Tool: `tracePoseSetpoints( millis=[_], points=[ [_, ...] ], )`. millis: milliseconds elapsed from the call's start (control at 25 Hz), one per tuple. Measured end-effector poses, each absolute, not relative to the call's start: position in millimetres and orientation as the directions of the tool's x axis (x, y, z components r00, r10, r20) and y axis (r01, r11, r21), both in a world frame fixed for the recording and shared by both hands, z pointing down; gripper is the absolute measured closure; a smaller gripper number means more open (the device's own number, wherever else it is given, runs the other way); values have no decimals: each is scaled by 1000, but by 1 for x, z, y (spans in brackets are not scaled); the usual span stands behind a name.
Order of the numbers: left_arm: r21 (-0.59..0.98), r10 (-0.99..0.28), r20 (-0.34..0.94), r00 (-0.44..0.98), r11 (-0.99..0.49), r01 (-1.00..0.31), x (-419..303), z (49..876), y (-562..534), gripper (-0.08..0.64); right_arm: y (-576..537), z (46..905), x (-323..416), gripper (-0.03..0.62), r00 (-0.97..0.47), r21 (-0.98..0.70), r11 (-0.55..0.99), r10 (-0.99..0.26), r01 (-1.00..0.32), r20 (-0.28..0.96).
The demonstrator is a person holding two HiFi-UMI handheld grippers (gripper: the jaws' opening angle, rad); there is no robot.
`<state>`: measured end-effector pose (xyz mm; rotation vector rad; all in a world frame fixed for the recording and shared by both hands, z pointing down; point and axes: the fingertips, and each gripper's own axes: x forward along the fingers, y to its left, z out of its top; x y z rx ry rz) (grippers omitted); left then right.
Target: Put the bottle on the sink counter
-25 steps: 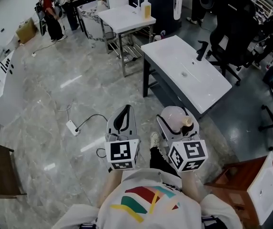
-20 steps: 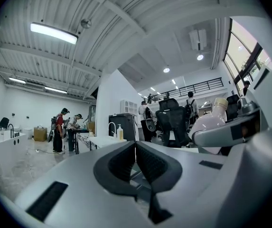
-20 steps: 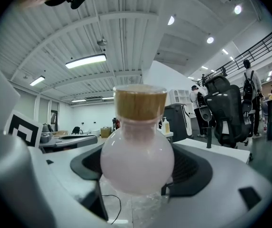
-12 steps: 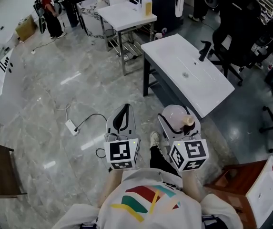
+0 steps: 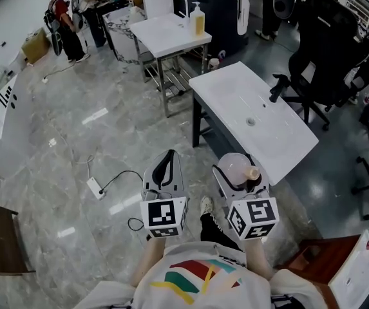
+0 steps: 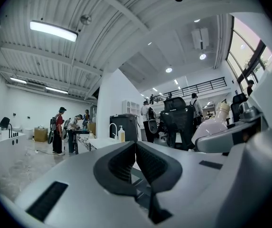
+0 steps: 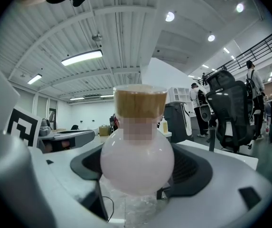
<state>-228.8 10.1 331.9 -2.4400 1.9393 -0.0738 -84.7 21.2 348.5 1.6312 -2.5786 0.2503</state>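
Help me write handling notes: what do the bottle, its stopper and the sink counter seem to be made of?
The bottle is pale pink, round, softly glossy, slightly translucent: glass or plastic, I can't tell which. Its stopper is tan and matte with faint streaks, likely cork or wood. The sink counter is plain white and smooth with mild sheen, perhaps ceramic or resin.

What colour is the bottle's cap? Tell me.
The cap is tan, wood-like, over a pale pink bottle; clearest in the right gripper view.
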Motion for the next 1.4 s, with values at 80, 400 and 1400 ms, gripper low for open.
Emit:
tracePoseSetpoints(
  millis=[80, 400, 1400],
  points=[
    [-47, -975, 23, 220, -221, -974, -228, 329, -6, 541, 5, 347, -83, 201, -433, -93, 423, -888, -901, 158],
    [-51, -978, 27, 208, -209, -977, -222, 313, -72, 541, -64, 329, -79, 201, -447, -80, 440, -882, -894, 151],
    [-48, -980, -11, 200, -200, -979, -176, 297, -259, 541, -241, 313, -56, 201, -526, -70, 522, -839, -850, 136]
  ],
)
